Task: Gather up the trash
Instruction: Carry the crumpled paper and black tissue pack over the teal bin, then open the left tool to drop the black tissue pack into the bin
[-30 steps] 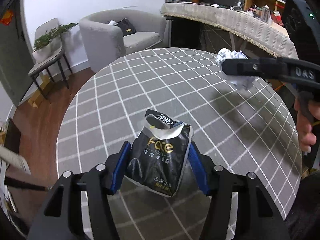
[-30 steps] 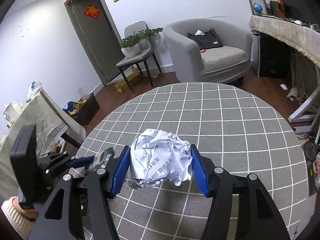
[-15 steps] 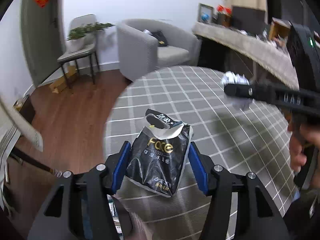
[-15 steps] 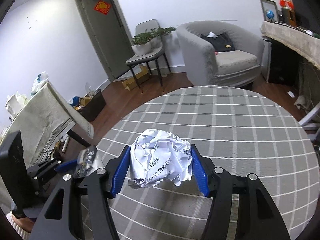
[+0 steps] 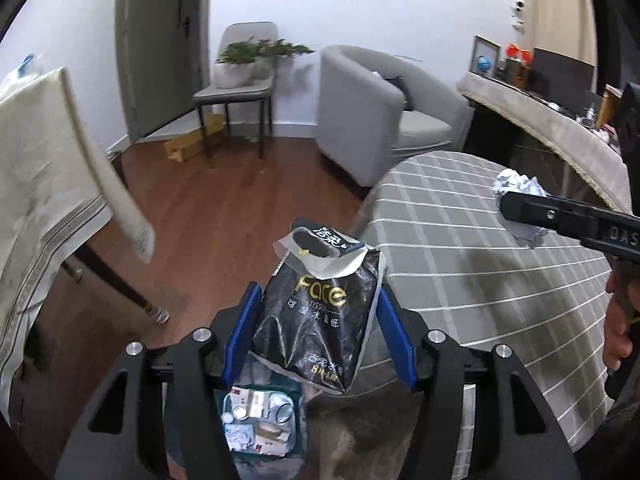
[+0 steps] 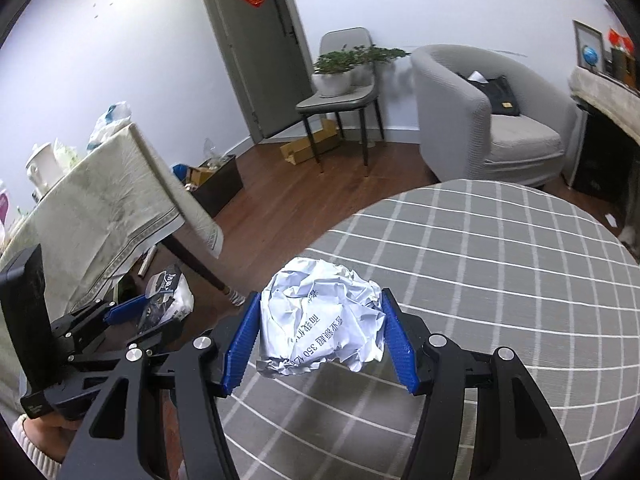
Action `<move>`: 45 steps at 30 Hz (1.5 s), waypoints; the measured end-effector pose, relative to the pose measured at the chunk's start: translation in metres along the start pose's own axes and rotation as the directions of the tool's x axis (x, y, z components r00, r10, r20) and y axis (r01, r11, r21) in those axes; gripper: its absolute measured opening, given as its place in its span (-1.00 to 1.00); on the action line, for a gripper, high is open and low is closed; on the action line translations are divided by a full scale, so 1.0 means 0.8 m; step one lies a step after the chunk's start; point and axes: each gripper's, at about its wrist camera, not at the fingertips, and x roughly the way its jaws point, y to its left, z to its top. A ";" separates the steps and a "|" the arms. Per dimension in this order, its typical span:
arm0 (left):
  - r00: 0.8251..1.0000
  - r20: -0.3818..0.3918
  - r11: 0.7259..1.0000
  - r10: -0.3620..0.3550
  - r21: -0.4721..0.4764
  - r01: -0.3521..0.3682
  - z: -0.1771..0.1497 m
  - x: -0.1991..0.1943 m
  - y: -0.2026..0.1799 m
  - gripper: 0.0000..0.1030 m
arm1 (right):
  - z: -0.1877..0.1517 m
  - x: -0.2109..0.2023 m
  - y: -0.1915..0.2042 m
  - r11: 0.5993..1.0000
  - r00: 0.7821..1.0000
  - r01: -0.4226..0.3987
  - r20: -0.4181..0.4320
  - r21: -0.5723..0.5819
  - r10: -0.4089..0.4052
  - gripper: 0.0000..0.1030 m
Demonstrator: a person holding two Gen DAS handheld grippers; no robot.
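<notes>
A black tissue packet point(image 5: 316, 316) with a torn top is clamped by the left gripper point(image 5: 320, 330) above a bin point(image 5: 260, 420) of mixed litter, while crumpled printed paper point(image 6: 322, 320) is clamped by the right gripper point(image 6: 320, 338) over the checked table point(image 6: 500, 280).

- Round table point(image 6: 500, 280): covered with a grey cloth marked by a white grid; no object rests on the visible part of its top.
- Wooden floor point(image 5: 224, 216): brown planks.
- Items on the floor: a flat cardboard box point(image 6: 310, 146) under a chair point(image 6: 340, 96), a grey armchair point(image 6: 480, 120), and an open bin point(image 5: 260, 420) holding wrappers and crumpled scraps.
</notes>
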 end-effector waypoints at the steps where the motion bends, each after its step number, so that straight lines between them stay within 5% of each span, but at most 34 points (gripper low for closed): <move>1: 1.000 -0.012 1.000 0.003 -0.013 -0.004 -0.002 0.000 0.007 0.18 | 0.001 0.004 0.006 1.000 1.000 -0.004 -0.005 -0.007 0.004 0.16; 17: 0.977 -0.160 0.985 0.142 -0.079 -0.156 -0.051 0.033 0.105 0.19 | 0.002 0.054 0.107 0.990 0.993 -0.111 -0.058 -0.085 0.106 0.17; 26: 0.958 -0.256 0.976 0.131 -0.138 -0.170 -0.078 0.069 0.150 0.19 | 0.000 0.078 0.146 0.986 0.988 -0.135 -0.082 -0.102 0.127 0.17; 33: 0.923 -0.357 0.965 0.144 -0.157 -0.211 -0.116 0.092 0.183 0.19 | -0.004 0.099 0.181 0.979 0.982 -0.166 -0.109 -0.120 0.153 0.17; 45: 0.839 -0.534 0.953 0.109 -0.184 -0.241 -0.195 0.138 0.233 0.20 | -0.018 0.139 0.238 0.968 0.969 -0.201 -0.173 -0.149 0.174 0.17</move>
